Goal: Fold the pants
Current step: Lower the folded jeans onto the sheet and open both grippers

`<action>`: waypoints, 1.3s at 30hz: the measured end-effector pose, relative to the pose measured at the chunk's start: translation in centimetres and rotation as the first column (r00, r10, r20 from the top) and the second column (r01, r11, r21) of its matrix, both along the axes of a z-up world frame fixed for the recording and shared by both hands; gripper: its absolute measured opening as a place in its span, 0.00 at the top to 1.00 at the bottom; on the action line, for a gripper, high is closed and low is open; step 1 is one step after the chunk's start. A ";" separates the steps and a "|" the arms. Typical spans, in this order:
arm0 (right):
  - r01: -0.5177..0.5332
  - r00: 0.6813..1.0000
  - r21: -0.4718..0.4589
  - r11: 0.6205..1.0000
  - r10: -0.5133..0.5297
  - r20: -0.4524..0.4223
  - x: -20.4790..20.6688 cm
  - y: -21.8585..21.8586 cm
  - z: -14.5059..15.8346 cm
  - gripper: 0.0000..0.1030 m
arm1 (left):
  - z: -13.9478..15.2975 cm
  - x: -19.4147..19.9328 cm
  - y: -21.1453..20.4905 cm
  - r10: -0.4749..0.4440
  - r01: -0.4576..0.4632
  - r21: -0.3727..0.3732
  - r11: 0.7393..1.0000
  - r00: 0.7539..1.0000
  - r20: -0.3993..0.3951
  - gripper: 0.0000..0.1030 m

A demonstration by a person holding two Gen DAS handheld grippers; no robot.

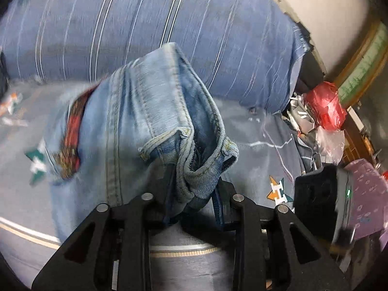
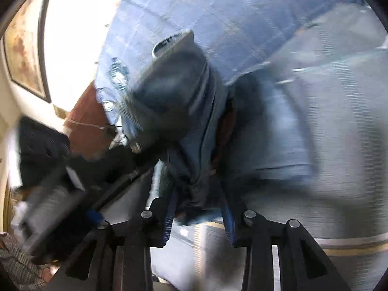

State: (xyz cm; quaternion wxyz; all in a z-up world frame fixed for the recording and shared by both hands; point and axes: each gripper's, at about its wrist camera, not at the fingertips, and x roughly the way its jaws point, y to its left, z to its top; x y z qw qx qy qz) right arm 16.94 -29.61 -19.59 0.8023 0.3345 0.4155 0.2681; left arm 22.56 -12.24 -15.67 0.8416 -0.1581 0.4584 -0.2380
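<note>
Light blue jeans [image 1: 135, 121] hang bunched over the bed, with a red patterned patch on the left. My left gripper [image 1: 194, 201] is shut on the jeans' hem cuffs, which bulge out between the fingers. In the right wrist view, my right gripper [image 2: 197, 201] is shut on the dark, shadowed waistband end of the jeans [image 2: 174, 92], near the metal button [image 2: 136, 146]. Both ends are lifted above the bedsheet. The right gripper's body [image 1: 315, 201] shows at the right of the left wrist view.
A blue striped quilt roll [image 1: 145, 24] lies behind the jeans on a patterned grey-blue bedsheet [image 1: 262, 131]. Red and clear plastic bags [image 1: 325, 106] and clutter sit at the bed's right edge. A framed picture [image 2: 24, 55] hangs on the wall at left.
</note>
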 end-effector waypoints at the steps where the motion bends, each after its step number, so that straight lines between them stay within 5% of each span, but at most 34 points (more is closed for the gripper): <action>1: 0.008 1.000 -0.001 1.000 -0.008 -0.013 0.0 -0.8 -0.2 0.67 | -0.1 0.1 -0.2 -0.010 0.010 -0.008 1.000 1.000 -0.016 0.71; 6: 0.032 0.991 0.065 0.997 -0.023 -0.134 1.7 -5.0 -1.0 0.67 | 0.0 -0.7 1.0 -0.063 0.061 -0.079 0.995 0.998 -0.026 0.63; 10: 0.095 0.994 0.043 0.995 -0.093 -0.055 1.7 -8.1 1.8 0.62 | 1.6 -1.9 1.9 -0.108 0.111 -0.227 0.968 0.994 0.023 0.41; 13: 0.132 0.988 0.009 0.991 -0.132 0.079 0.7 -8.7 4.8 0.49 | 2.5 -2.4 1.8 -0.118 0.127 -0.226 0.966 0.992 0.050 0.40; 16: 0.089 0.986 -0.040 0.995 -0.082 0.144 1.1 -6.7 6.1 0.48 | 2.7 -2.6 3.6 -0.010 0.017 -0.180 0.984 0.999 0.037 0.40; 20: 0.010 0.992 -0.134 0.991 0.008 0.129 2.7 -3.3 5.2 0.48 | 2.2 -3.0 8.1 0.141 -0.142 -0.228 0.963 0.990 -0.024 0.40; 24: -0.038 0.994 -0.171 0.985 0.054 0.091 4.4 -0.8 3.3 0.53 | -0.7 -2.3 11.2 0.332 -0.343 -0.090 0.935 0.936 -0.120 0.40; 25: -0.017 0.996 -0.260 0.966 0.041 0.084 4.8 -0.2 2.8 0.63 | -1.5 -2.0 11.3 0.335 -0.349 -0.087 0.933 0.931 -0.146 0.40; 26: -0.001 0.999 -0.341 0.940 0.019 0.049 5.1 0.2 2.2 0.88 | -2.4 -1.7 11.2 0.323 -0.341 -0.081 0.937 0.930 -0.175 0.40; 29: 0.009 1.000 -0.337 0.941 -0.007 0.009 5.2 -0.5 1.3 0.89 | -4.5 -1.0 9.4 0.347 -0.344 0.050 0.938 0.919 -0.190 0.36; 31: -0.007 0.999 -0.388 0.921 -0.008 -0.036 5.9 0.0 -0.2 0.89 | -5.3 -0.7 9.2 0.381 -0.376 0.067 0.924 0.902 -0.204 0.30; 34: 0.024 1.000 -0.476 0.879 -0.019 0.016 6.1 1.3 -0.5 0.89 | -4.8 -1.1 9.9 0.390 -0.392 0.033 0.919 0.896 -0.215 0.30; 39: 0.055 0.995 -0.473 0.879 -0.009 0.098 2.8 1.2 1.8 0.82 | -0.1 -7.2 10.2 0.433 -0.434 0.083 0.897 0.901 0.030 0.32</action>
